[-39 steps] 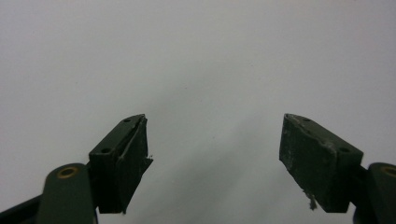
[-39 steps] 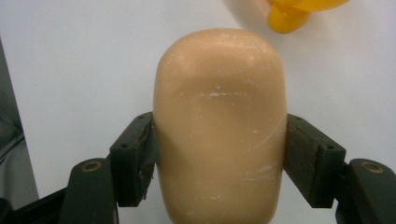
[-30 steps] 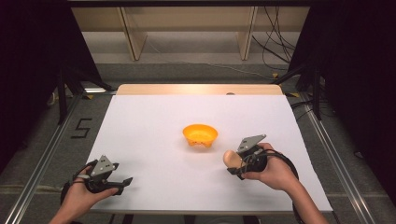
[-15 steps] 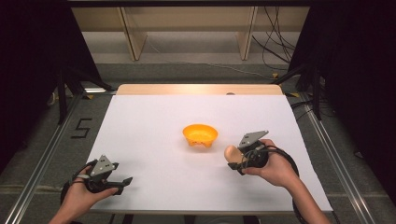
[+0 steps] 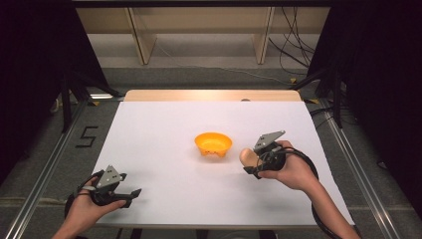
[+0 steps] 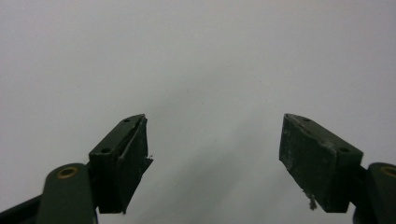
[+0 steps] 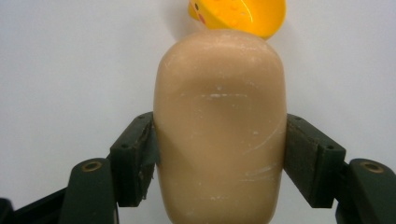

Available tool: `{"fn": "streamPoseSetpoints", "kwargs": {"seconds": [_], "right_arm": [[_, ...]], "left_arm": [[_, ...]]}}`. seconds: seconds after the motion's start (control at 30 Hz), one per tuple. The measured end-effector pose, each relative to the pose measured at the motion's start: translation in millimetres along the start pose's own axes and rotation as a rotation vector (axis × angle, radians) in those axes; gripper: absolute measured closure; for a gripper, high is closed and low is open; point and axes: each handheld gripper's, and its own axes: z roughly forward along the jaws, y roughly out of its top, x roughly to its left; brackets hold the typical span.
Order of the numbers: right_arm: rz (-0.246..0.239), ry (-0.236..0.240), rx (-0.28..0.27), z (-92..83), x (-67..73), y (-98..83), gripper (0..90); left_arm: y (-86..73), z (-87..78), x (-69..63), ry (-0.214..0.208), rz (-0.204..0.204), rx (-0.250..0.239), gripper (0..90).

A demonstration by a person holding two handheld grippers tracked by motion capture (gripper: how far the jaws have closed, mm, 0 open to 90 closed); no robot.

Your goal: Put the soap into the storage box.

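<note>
An orange bowl sits near the middle of the white table. My right gripper is shut on a tan, rounded potato-like object, held just right of the bowl and above the table. In the right gripper view the tan object is squeezed between both jaws, with the orange bowl just beyond it. My left gripper rests near the table's front left corner, open, with nothing between its fingers. The left gripper view has the left gripper over bare white table.
Wooden shelf legs stand beyond the table's far edge. Cables lie on the floor at the back right. A "5" mark is on the floor to the left. Metal rails run along both sides of the table.
My right gripper has carried the tan object slightly farther from the person, closer to the bowl. The left gripper has not moved.
</note>
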Motion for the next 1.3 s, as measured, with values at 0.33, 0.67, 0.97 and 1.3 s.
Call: {"fn": "streamPoseSetpoints", "kwargs": {"seconds": [0.33,0.67,0.97,1.3], "right_arm": [[-0.012,-0.005,0.01,0.9,-6.1,6.4,33.4],[-0.042,-0.005,0.025,0.6,-13.6,13.3,33.4],[-0.08,0.011,0.057,1.9,-20.4,20.8,33.4],[-0.09,0.032,0.096,3.9,-24.0,26.2,33.3]], "left_arm": [[-0.3,0.8,-1.8,-0.004,-0.026,-0.004,23.6],[-0.3,1.3,-1.9,-0.003,-0.026,-0.005,23.7],[-0.3,1.3,-1.9,-0.004,-0.026,-0.005,23.7],[-0.3,1.4,-1.8,-0.005,-0.025,-0.005,23.7]]}}
